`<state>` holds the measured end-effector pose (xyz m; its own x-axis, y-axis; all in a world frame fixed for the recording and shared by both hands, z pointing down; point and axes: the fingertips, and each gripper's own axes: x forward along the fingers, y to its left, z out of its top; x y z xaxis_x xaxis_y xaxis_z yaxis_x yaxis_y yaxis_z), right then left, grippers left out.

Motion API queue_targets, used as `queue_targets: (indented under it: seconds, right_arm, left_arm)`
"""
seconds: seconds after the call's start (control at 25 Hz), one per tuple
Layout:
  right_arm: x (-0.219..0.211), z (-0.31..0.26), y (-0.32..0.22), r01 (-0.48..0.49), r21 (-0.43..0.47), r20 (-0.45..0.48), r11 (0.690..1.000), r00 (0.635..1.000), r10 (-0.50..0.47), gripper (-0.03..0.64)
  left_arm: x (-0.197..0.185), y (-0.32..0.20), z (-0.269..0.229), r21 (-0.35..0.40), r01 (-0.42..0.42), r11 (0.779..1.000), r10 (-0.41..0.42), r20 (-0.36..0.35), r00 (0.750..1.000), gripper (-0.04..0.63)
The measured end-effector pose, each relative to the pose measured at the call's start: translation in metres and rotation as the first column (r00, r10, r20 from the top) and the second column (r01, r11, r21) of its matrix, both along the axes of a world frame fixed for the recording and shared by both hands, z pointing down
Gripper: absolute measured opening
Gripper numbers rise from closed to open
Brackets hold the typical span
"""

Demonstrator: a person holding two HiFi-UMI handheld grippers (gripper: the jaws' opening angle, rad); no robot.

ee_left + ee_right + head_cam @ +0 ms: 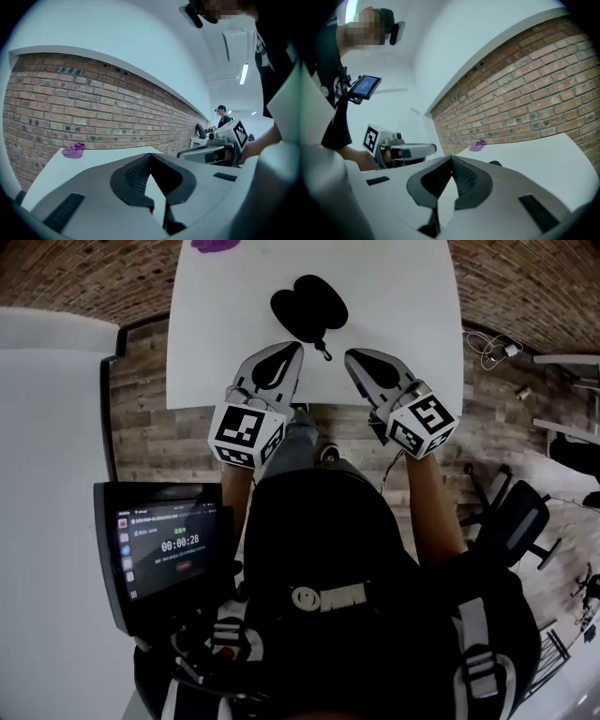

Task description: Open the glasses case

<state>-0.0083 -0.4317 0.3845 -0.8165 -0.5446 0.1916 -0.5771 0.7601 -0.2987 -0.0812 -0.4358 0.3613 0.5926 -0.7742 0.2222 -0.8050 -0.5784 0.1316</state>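
My left tongs (293, 346) and right tongs (351, 354) are both pressed together with nothing between them, and they hover side by side over the near edge of the white table (206, 324). The black glasses case (309, 306) lies on the table just beyond their tips and touches neither. I see it as two rounded lobes, with a small pull tab (323, 351) pointing back toward me. A purple object (216, 245) sits at the table's far edge, near the brick wall (70, 108).
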Motion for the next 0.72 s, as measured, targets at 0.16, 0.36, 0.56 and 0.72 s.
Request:
queue_targets:
  seconds: [0.16, 0.36, 0.56, 0.72]
  right_arm:
    - [0.032, -0.017, 0.06, 0.003, 0.019, 0.061, 1.0, 0.998, -0.004, 0.006]
    - [0.066, -0.024, 0.109, -0.076, -0.018, 0.135, 0.997, 0.988, 0.077, 0.006]
    - [0.078, -0.033, 0.163, -0.132, -0.001, 0.167, 0.991, 0.977, 0.13, 0.006]
    - [0.065, -0.031, 0.187, -0.112, 0.033, 0.102, 0.993, 0.989, 0.108, 0.006]
  left_arm:
    - [0.036, 0.06, -0.003, 0.011, -0.04, 0.999, 0.04, 0.006, 0.999, 0.005]
    - [0.069, 0.117, -0.012, 0.027, -0.076, 0.997, 0.075, 0.037, 0.997, 0.005]
    - [0.083, 0.167, -0.021, 0.007, -0.06, 0.998, 0.06, 0.046, 0.997, 0.005]
    - [0.081, 0.186, -0.019, -0.001, -0.06, 0.998, 0.06, 0.073, 0.996, 0.005]
